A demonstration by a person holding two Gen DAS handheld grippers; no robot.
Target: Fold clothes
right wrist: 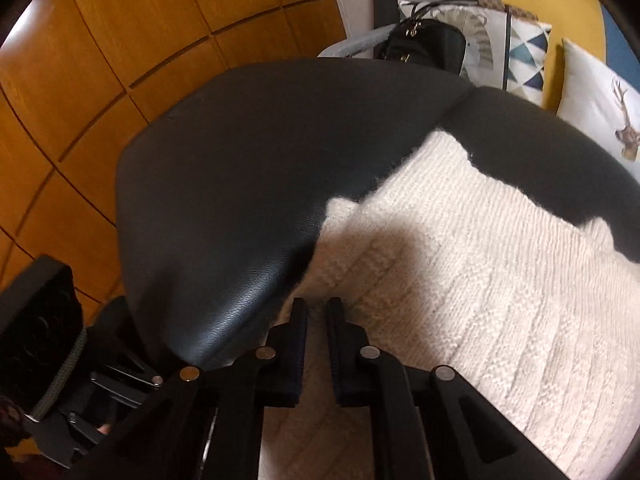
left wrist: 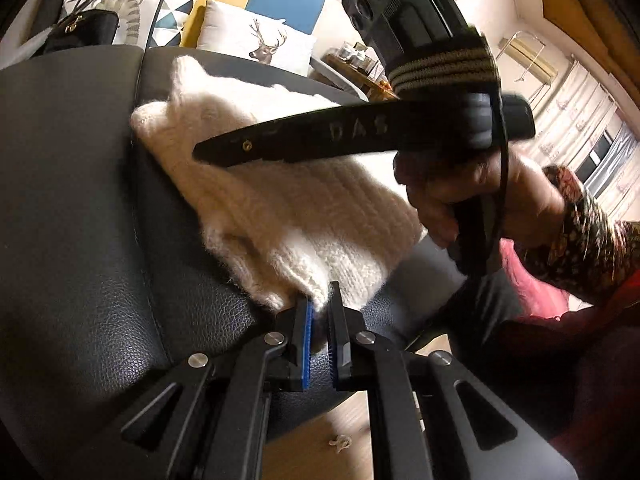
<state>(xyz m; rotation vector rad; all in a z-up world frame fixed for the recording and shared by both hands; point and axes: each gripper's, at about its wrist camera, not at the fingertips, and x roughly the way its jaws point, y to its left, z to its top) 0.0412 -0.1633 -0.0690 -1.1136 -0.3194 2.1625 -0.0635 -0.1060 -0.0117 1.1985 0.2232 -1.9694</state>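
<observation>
A cream knitted sweater [left wrist: 288, 208] lies folded on a black leather seat [left wrist: 80, 220]. My left gripper [left wrist: 320, 308] is shut on the sweater's near corner at the seat's front edge. The right gripper's body [left wrist: 360, 136] crosses above the sweater in the left wrist view, held by a hand [left wrist: 472, 196]. In the right wrist view the sweater [right wrist: 480, 280] fills the right half, and my right gripper [right wrist: 318, 312] hovers over its left edge with the jaws a narrow gap apart; whether they pinch any knit is not clear.
Cushions, one with a deer print [left wrist: 260, 40], and a black handbag [left wrist: 80, 28] lie behind the seat [right wrist: 240, 180]. Wooden floor [right wrist: 100, 60] is to the left. The left gripper's body [right wrist: 48, 344] shows at lower left.
</observation>
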